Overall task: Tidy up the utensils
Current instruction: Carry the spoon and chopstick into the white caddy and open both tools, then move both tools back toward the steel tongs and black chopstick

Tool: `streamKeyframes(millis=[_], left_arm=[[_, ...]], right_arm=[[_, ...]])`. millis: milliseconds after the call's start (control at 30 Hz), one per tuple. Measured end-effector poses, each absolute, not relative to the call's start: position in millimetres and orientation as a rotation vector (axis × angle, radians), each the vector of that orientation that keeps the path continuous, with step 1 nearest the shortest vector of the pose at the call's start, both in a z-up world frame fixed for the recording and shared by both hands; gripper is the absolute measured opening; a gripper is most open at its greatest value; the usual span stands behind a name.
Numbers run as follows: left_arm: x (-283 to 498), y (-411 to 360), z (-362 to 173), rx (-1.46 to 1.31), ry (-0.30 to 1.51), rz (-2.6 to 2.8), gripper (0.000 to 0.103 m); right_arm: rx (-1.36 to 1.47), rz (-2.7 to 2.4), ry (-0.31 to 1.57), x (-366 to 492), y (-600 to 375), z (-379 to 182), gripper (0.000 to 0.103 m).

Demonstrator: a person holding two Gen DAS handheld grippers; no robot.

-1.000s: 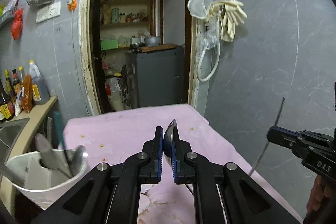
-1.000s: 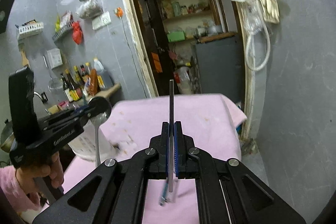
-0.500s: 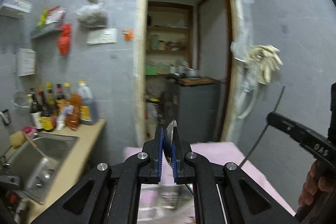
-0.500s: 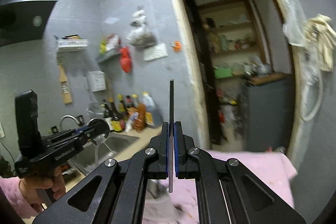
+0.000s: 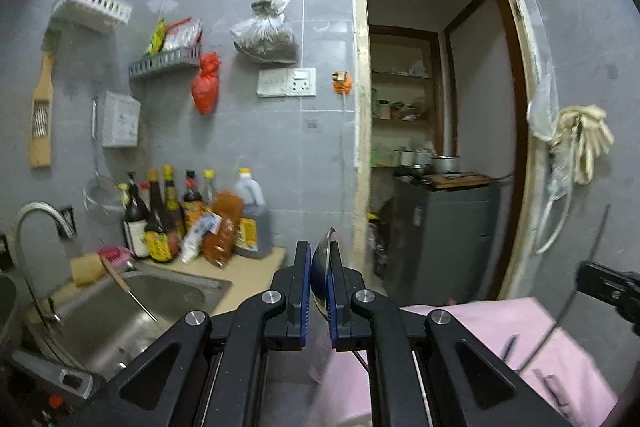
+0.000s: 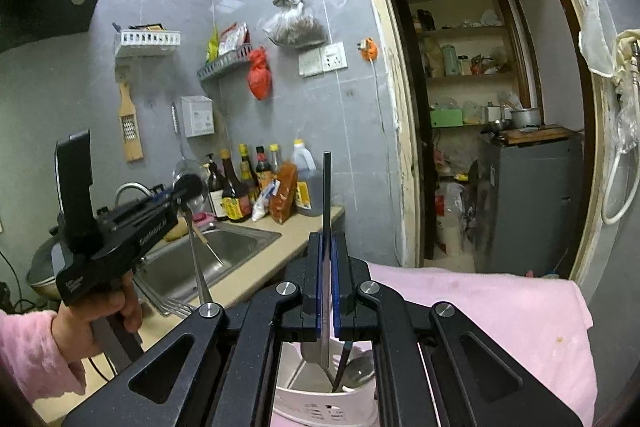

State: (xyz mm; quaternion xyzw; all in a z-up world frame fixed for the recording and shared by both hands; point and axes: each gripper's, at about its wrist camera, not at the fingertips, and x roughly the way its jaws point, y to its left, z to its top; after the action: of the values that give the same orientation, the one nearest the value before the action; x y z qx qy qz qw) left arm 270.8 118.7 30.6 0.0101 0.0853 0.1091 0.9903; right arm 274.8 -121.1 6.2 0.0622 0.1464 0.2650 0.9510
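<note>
Both grippers are up in the air over the pink-covered worktop, each carrying a utensil. The left gripper has its fingers clenched on a spoon: only the edge of its steel bowl shows between the blue pads here, while the right view shows the bowl at the finger ends and the handle hanging straight down. The right gripper is clamped on a knife, a thin flat dark blade standing upright above the fingers, its lower end running down below them.

Progress? Partly there, I'd say. The white holder sits on the worktop directly under the right gripper and already has a few utensils standing in it, a spoon and a dark-handled piece among them. These two are lifted clear and not yet placed, so the drop into the holder is what's left for both. At least one more fork lies beside the sink, so there may be more to gather after that.
</note>
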Motion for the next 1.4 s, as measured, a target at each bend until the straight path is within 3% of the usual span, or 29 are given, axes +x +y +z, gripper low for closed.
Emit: streamKeyframes(millis=[567, 800, 900, 933, 967, 1033, 1100, 1167, 1233, 1367, 1400], left_arm=[[288.3, 89.9, -8.8, 0.194, 0.175, 0.231, 0.007], [278.5, 92.2, -12.6, 0.107, 0.254, 0.136, 0.013], [271.0, 97.4, -12.6, 0.049, 0.263, 0.107, 0.023], [267.5, 100.9, -11.1, 0.011, 0.268, 0.086, 0.03], [264.9, 103.1, -10.4, -0.014, 0.268, 0.075, 0.038], [258.9, 107.2, -7.3, -0.064, 0.269, 0.064, 0.042], [254.0, 107.6, -3.0, -0.096, 0.277, 0.054, 0.045], [249.5, 103.5, 0.6, -0.108, 0.283, 0.055, 0.06], [241.7, 95.7, 5.7, -0.122, 0.276, 0.054, 0.068], [231.1, 74.4, 15.4, -0.143, 0.264, 0.057, 0.091], [228.9, 67.1, 17.5, -0.144, 0.26, 0.061, 0.093]], right_arm=[[0.1, 0.517, 0.373, 282.8, -104.2, -24.8, 0.004], [0.137, 0.573, 0.43, 285.7, -109.5, -32.6, 0.006], [0.19, 0.587, 0.427, 284.7, -119.3, -31.8, 0.018], [0.202, 0.588, 0.425, 284.3, -121.4, -31.6, 0.024], [0.221, 0.587, 0.417, 282.9, -126.3, -29.3, 0.026], [0.247, 0.566, 0.397, 279.2, -136.5, -23.1, 0.027], [0.264, 0.531, 0.37, 274.5, -149.1, -16.1, 0.039], [0.269, 0.477, 0.33, 267.6, -166.0, -6.3, 0.058], [0.256, 0.434, 0.302, 262.1, -181.1, 2.4, 0.065], [0.201, 0.324, 0.246, 248.2, -212.9, 18.0, 0.096], [0.183, 0.289, 0.229, 243.7, -222.5, 20.6, 0.098]])
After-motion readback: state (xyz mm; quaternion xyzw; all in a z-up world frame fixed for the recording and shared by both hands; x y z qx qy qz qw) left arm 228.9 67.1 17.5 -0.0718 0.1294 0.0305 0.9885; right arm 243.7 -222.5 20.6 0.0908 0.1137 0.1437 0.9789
